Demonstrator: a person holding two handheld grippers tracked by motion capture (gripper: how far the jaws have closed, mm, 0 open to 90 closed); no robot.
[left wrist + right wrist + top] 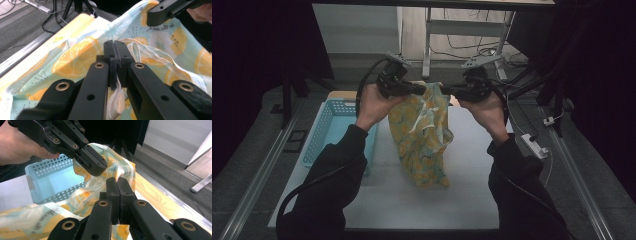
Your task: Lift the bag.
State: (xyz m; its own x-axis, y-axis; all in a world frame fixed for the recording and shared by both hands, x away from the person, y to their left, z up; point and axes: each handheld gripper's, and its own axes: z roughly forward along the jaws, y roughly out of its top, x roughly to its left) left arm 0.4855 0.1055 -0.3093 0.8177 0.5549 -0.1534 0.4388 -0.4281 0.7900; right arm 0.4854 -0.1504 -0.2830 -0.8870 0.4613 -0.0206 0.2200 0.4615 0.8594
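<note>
A: The left hand-held gripper (416, 89) had its black jaws pressed together on the top edge of the pale teal cloth printed with orange lemon slices (421, 135); the left gripper view showed a white ribbon trim (113, 103) of the cloth trailing down from between the jaws.

B: And the right hand-held gripper (451, 91)?

A: It was clamped shut on the same top edge, just beside the left. The cloth hung from the two above the white table top (472, 190), its lower end apparently brushing or close to the surface; the high view left that unclear.

B: What could have gone wrong from there?

A: Each grip seemed to hold only a thin bite of fabric. If the hands pulled apart sharply, the edge could slip from one pair of jaws and the cloth would swing down from the other. The loose folds might also bunch under themselves as the cloth met the table. The perforated light blue plastic basket (328, 131) stood near the person's left, and a drifting fold could catch its rim.

B: Which way did the cloth point?

A: Its long axis ran roughly vertical, top edge at the grippers, lower end toward the person, hanging crumpled rather than flat.
</note>
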